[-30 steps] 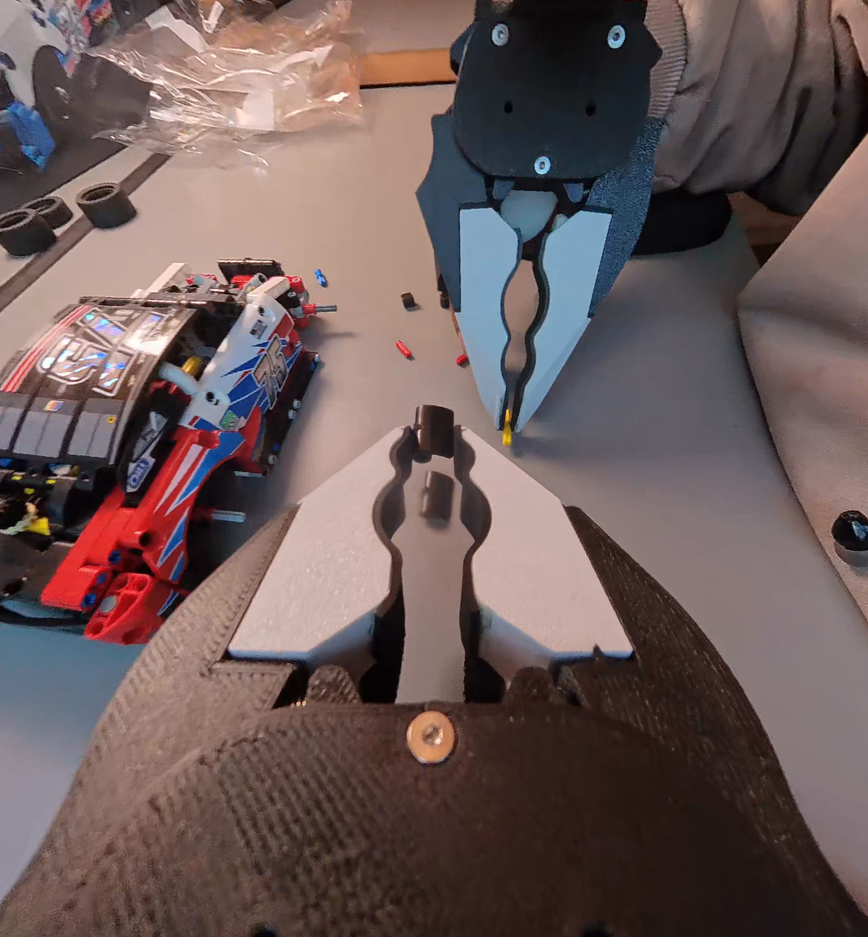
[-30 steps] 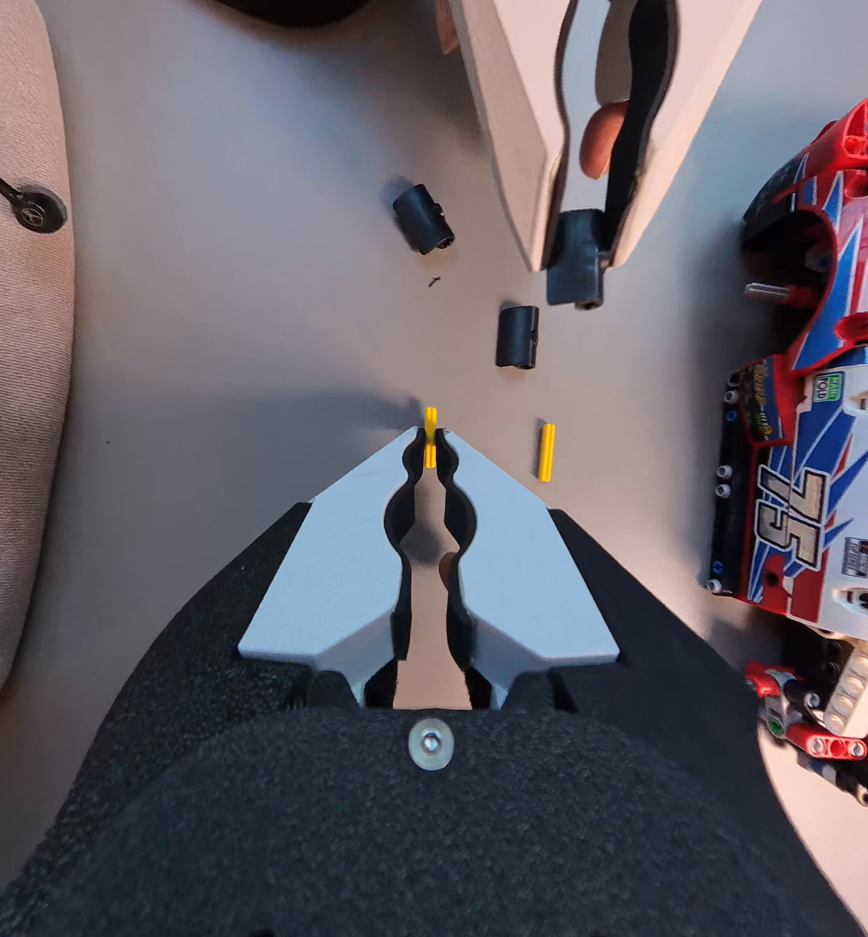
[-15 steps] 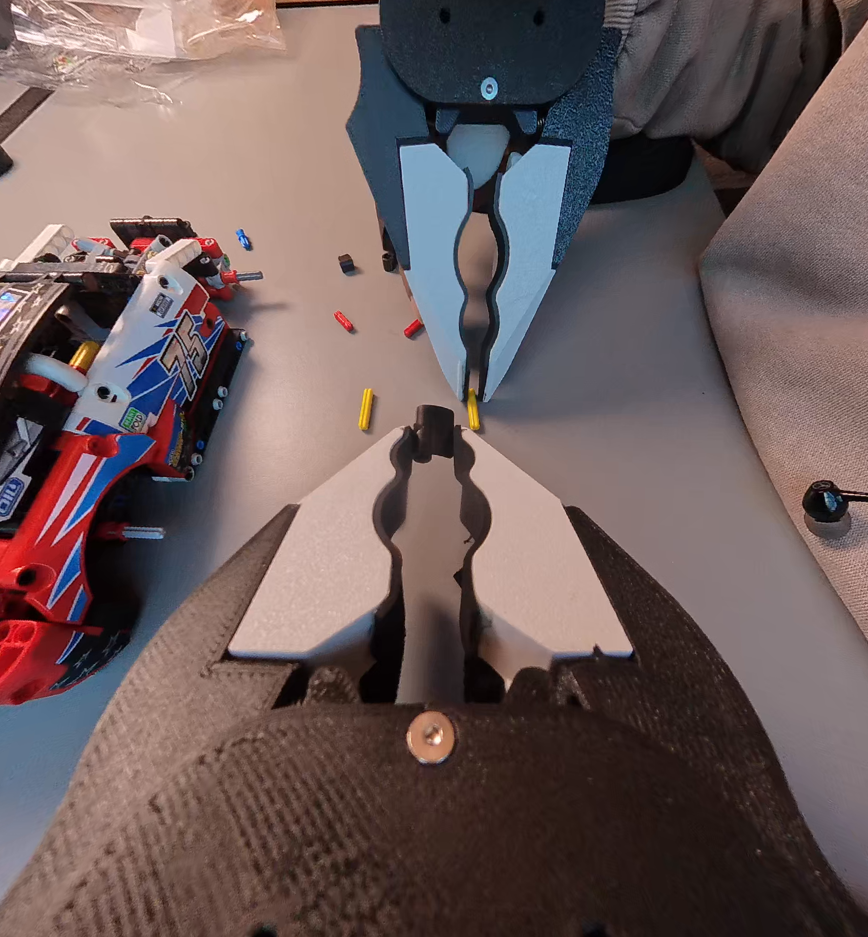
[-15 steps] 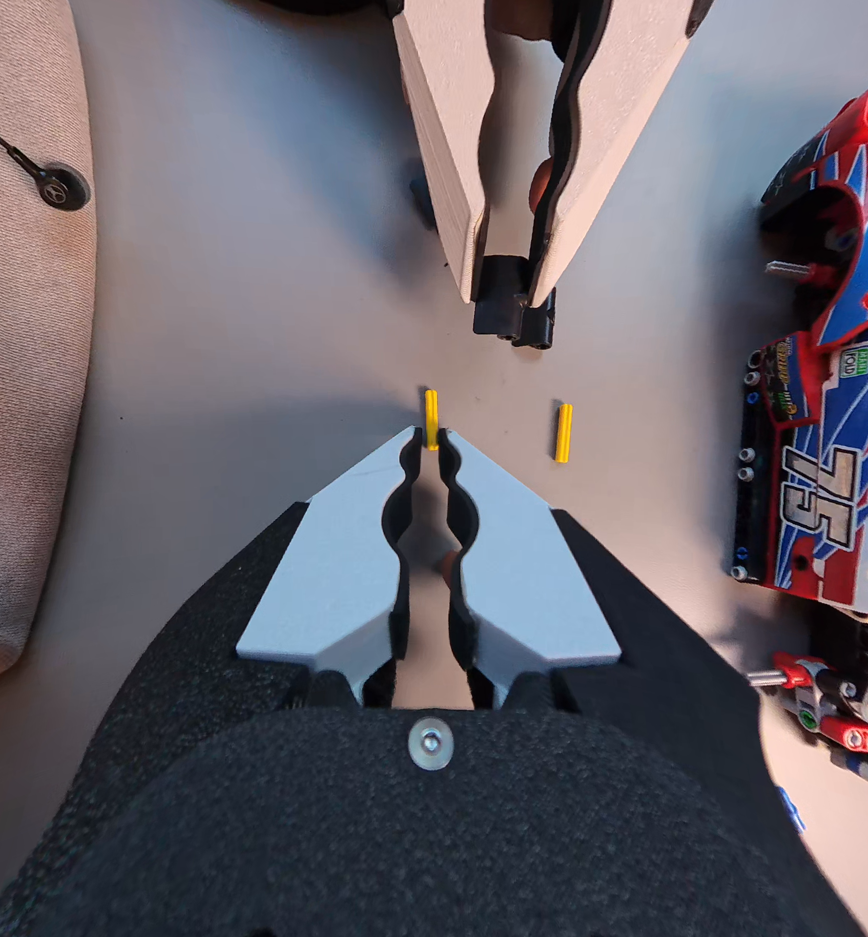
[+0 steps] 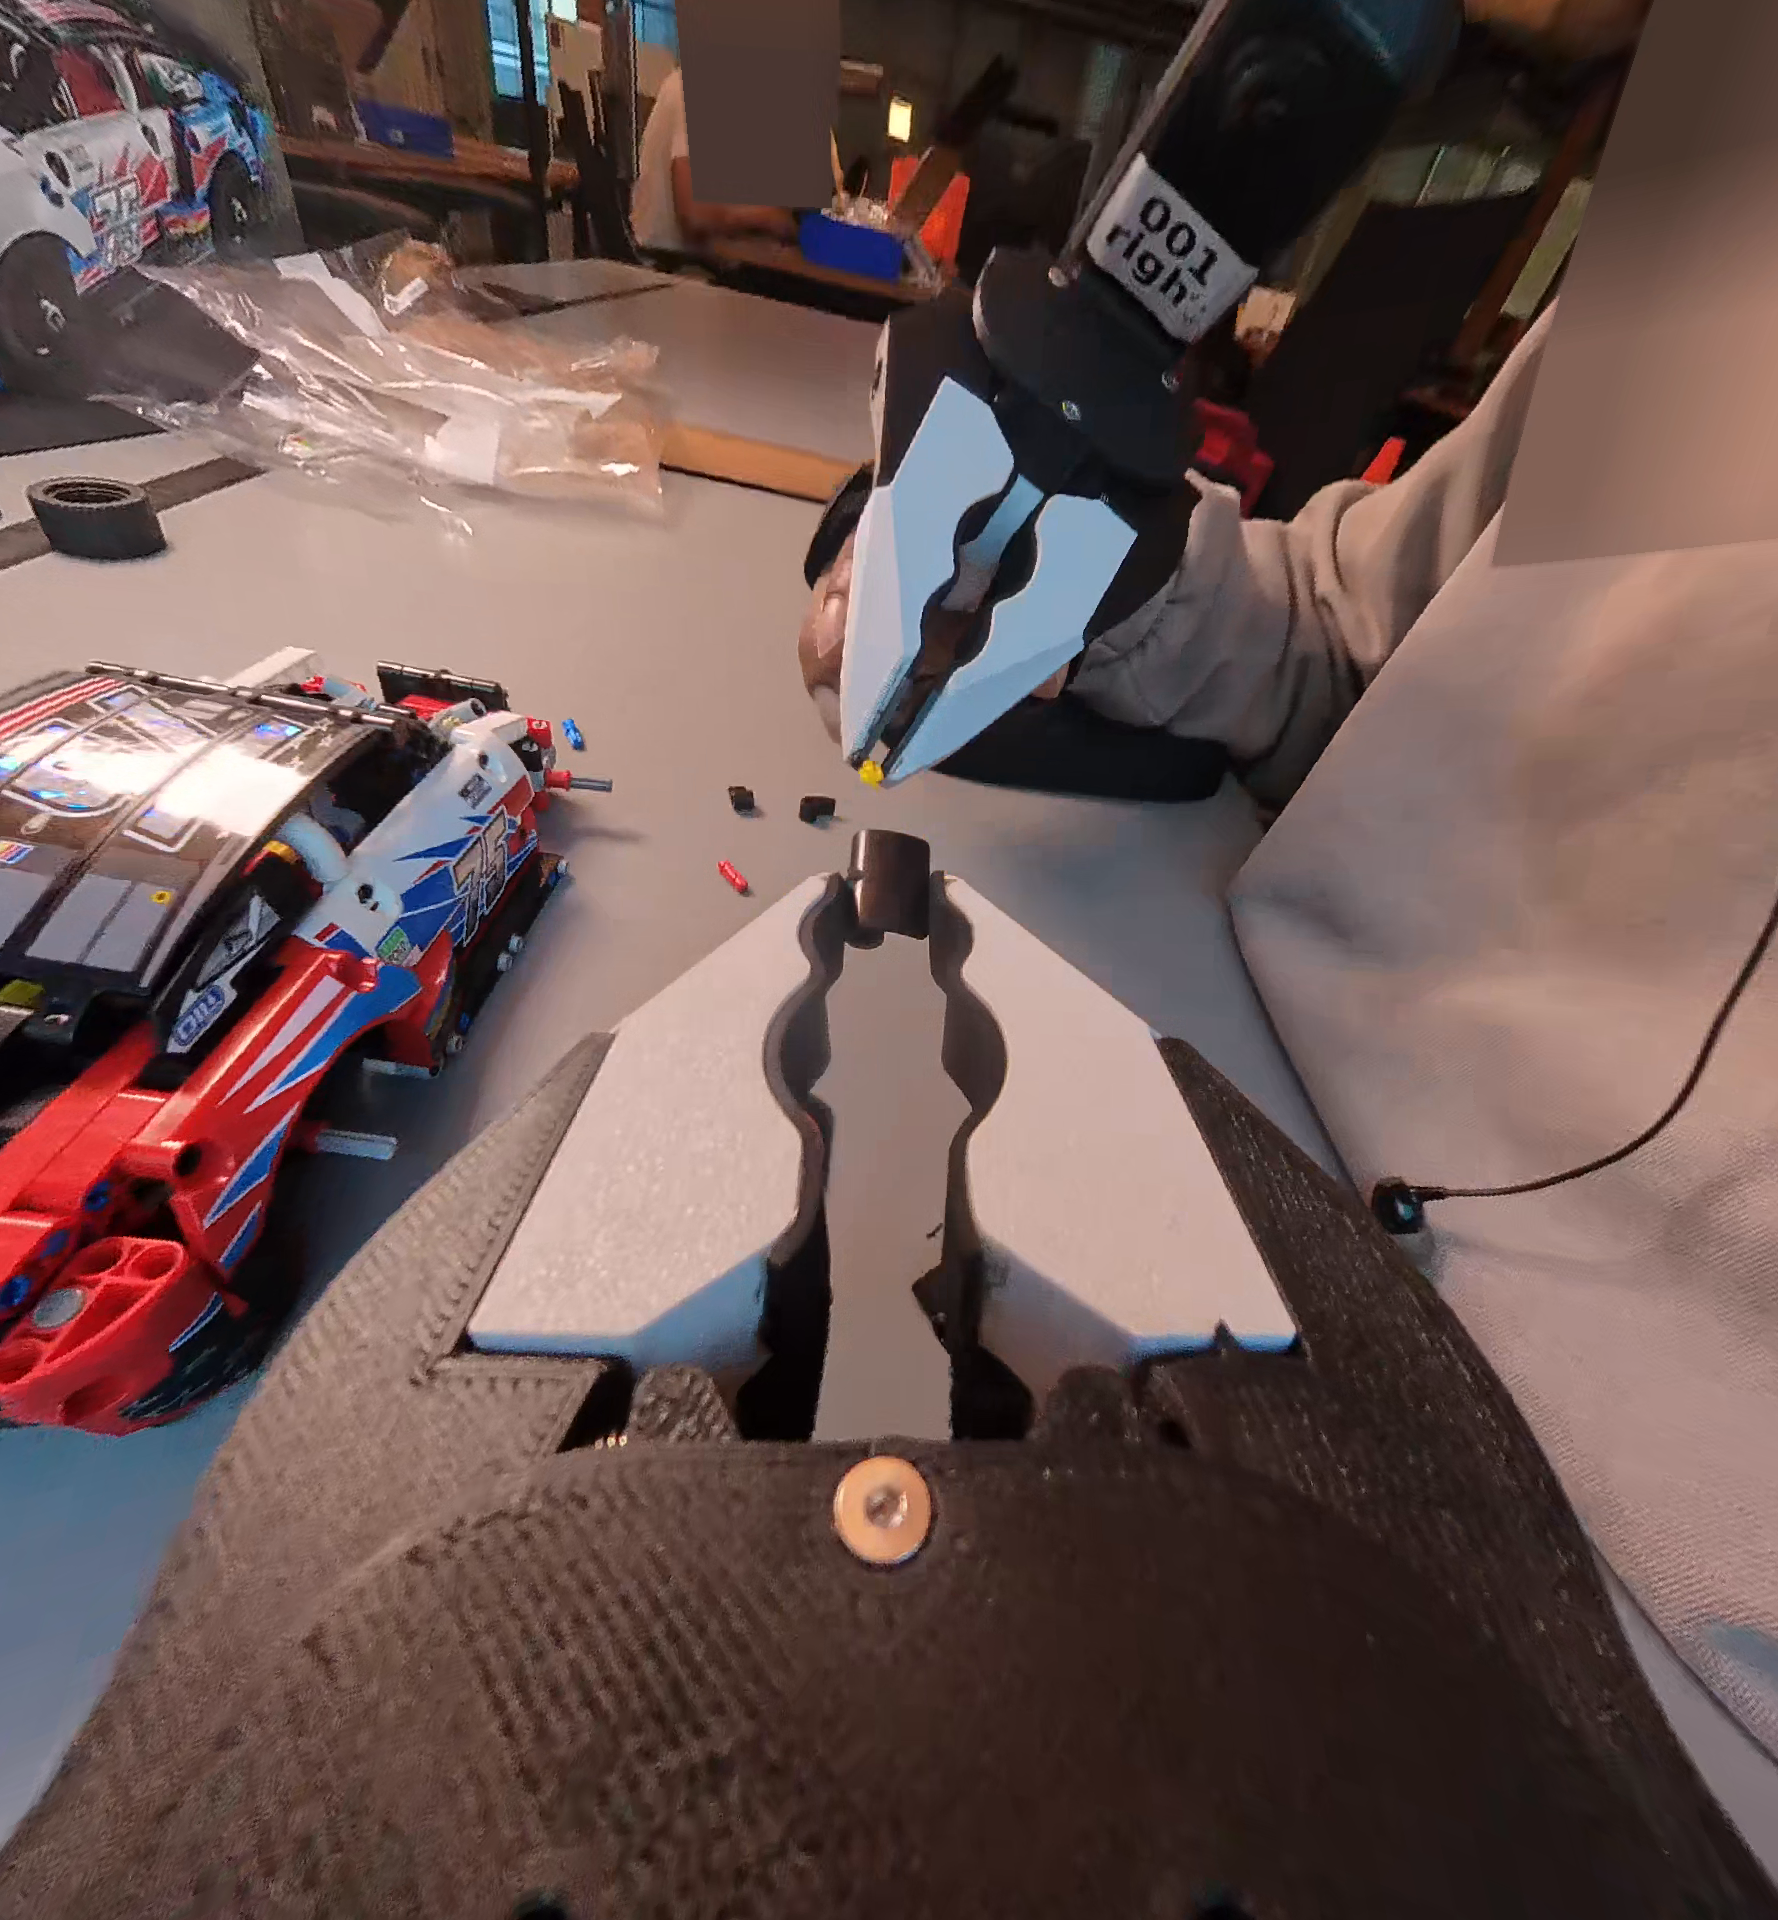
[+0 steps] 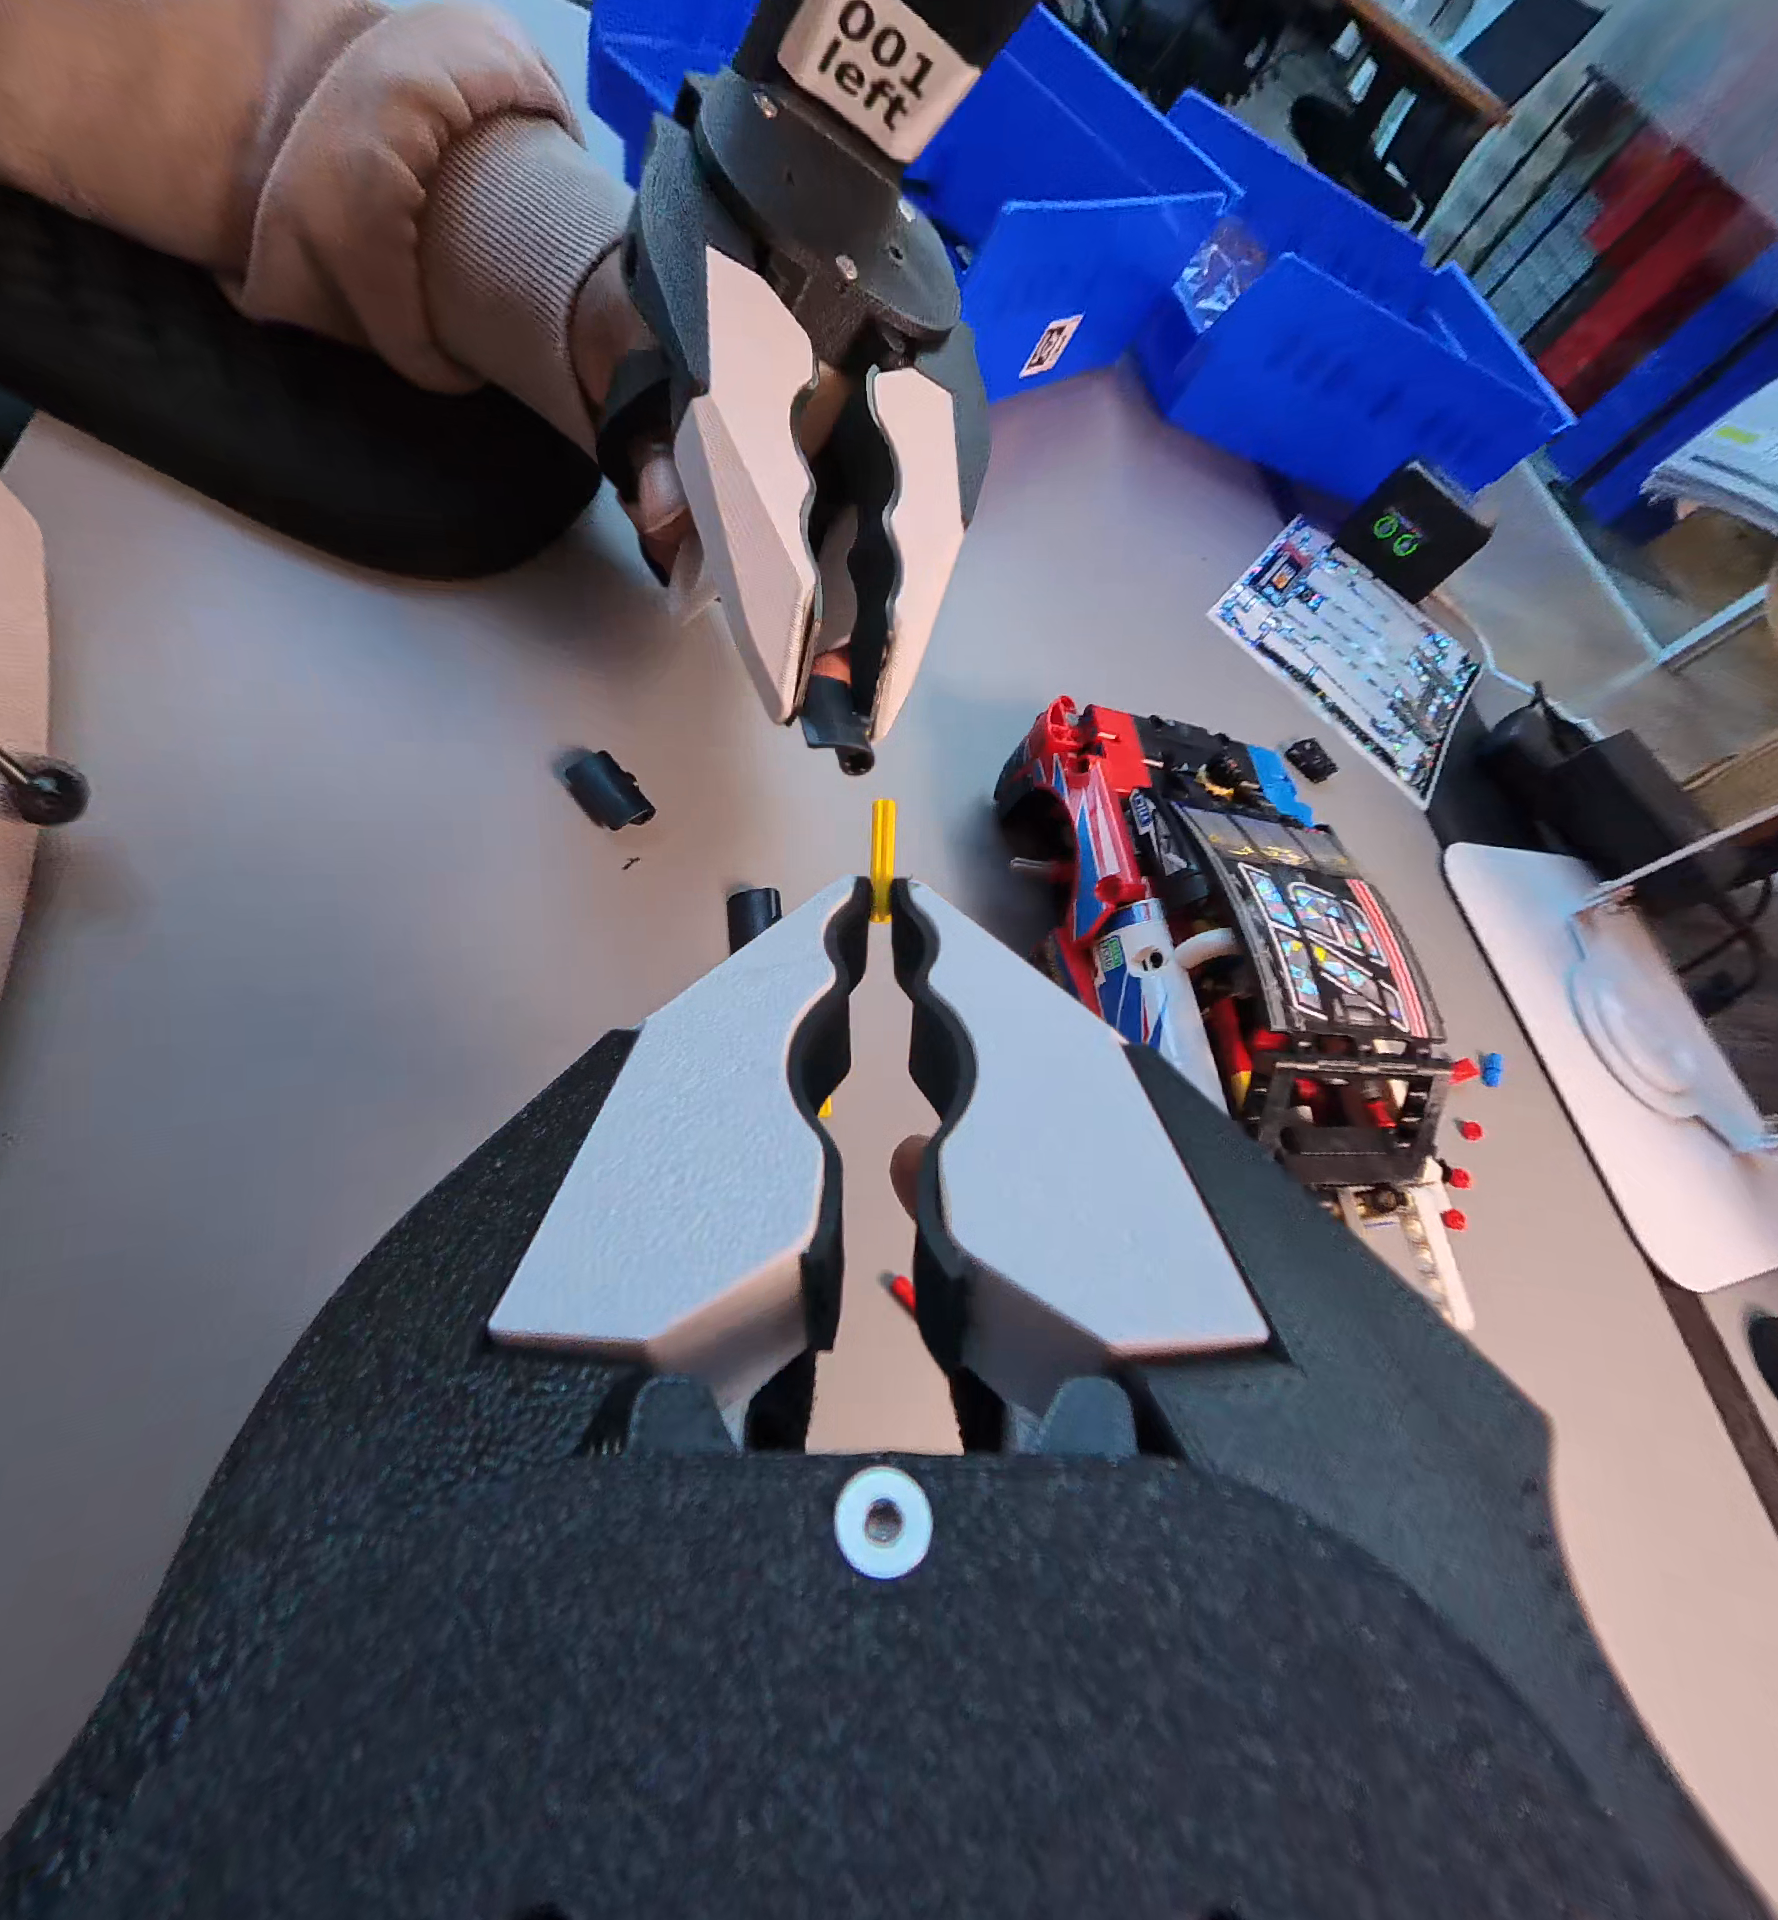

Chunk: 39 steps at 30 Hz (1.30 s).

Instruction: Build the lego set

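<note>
Overhead, both tools hang tip to tip above the grey tabletop [image 6: 293, 987]. Left tool [image 5: 883, 902] pinches a black connector piece [image 5: 890, 878]; right tool [image 6: 880, 891] grips a yellow axle [image 6: 881, 844] — the two parts near but apart. Red-and-blue lego car [image 6: 1238, 966] sits right of them. Blue bins [image 6: 1311, 353] stand far right — one holds clear bags.

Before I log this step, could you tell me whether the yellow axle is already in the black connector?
Out. The yellow axle is pinched in the right gripper, with table showing between its tip and the black connector held by the left gripper.
</note>
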### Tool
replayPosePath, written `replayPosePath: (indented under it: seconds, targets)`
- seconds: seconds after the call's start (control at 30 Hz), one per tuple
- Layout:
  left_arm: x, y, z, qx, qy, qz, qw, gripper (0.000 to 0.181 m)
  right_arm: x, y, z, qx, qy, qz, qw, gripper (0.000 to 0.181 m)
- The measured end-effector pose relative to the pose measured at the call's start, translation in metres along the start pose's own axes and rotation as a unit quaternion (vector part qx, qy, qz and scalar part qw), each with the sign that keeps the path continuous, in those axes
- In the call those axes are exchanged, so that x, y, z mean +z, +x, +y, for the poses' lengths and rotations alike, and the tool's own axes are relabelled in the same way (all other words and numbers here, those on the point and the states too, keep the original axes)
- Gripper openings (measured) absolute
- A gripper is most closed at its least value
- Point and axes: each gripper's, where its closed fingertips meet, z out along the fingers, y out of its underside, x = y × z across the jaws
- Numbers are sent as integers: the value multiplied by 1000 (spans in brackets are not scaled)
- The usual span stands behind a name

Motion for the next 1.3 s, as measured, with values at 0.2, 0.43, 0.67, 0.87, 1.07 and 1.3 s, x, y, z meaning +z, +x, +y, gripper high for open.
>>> replayPosePath:
  seconds: [0.2,0.43,0.67,0.87,1.07,1.3]
  targets:
    - [1,5,-7,-29,28,35,999,14,-1,-5,-3,-32,-5,18,999,2]
    - [8,6,1,-22,4,30,999,14,1,-10,-1,-59,-21,20,998,2]
    - [13,4,11,-9,-26,15,1000,14,6,-13,10,-83,-52,21,995,2]
    - [18,-2,23,48,-77,-31,995,14,10,-13,23,-109,-93,27,989,2]
    - [23,-9,37,150,-150,-96,972,14,16,-15,38,-121,-132,25,983,2]
    - [25,-13,52,198,-216,-121,949,14,22,-21,48,-126,-141,6,982,2]
